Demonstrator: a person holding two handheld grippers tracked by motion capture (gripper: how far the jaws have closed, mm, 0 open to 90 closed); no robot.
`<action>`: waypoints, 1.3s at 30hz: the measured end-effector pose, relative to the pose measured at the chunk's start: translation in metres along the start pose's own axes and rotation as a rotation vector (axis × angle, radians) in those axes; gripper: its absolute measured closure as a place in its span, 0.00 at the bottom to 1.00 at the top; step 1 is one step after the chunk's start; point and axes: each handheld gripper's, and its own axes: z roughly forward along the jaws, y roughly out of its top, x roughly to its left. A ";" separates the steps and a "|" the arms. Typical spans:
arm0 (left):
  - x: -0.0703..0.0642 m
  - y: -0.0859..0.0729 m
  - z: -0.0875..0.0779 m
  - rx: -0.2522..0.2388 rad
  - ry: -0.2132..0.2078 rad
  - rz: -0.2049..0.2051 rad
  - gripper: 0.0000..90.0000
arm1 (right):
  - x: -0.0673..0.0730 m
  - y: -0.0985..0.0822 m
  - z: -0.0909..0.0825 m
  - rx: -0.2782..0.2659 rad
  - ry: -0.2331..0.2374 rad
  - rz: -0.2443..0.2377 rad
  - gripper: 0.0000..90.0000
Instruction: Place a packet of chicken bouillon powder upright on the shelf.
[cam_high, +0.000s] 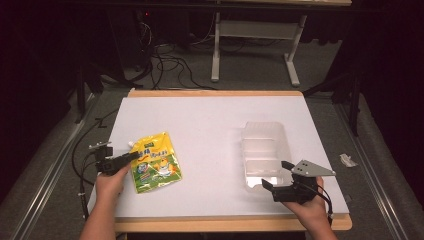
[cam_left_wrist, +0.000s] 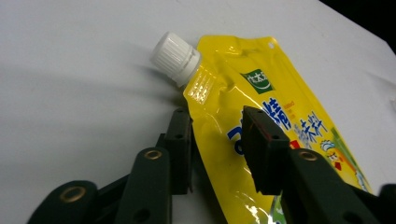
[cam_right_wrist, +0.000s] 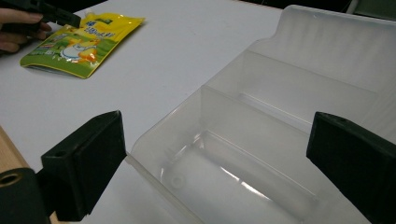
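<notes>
Left claw (cam_high: 131, 157) at about 8 o'clock on the white worktop (cam_high: 210, 115), jaws parted and set either side of the upper edge of a yellow spouted pouch (cam_high: 155, 162), one jaw on the bare worktop beside it, the other over the printed face; contact with the pouch not clear enough to call a grip; seen from the left gripper view as a gap with the yellow film (cam_left_wrist: 243, 107) running through it and a white ribbed cap (cam_left_wrist: 173, 58) at the pouch's corner, toward 11 o'clock of that picture. Pouch lying flat, cap end away from the person, green and orange print at the near end. Right claw (cam_high: 276, 175) at about 4 o'clock, jaws spread wide and holding nothing, just at the near end of a clear plastic bin (cam_high: 262, 150); bin (cam_right_wrist: 280, 140) upright, with ridged steps inside, sitting between the two black jaws without touching either.
</notes>
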 end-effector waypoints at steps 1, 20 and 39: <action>-0.001 0.000 0.000 0.002 0.007 0.009 0.77 | 0.000 0.000 0.000 0.002 0.000 0.004 0.05; -0.022 -0.007 0.000 -0.035 0.123 0.156 1.00 | 0.000 0.001 -0.002 -0.006 -0.007 0.000 0.06; -0.071 -0.026 -0.039 -0.254 0.266 0.327 1.00 | 0.001 0.002 -0.007 -0.032 0.002 0.007 0.07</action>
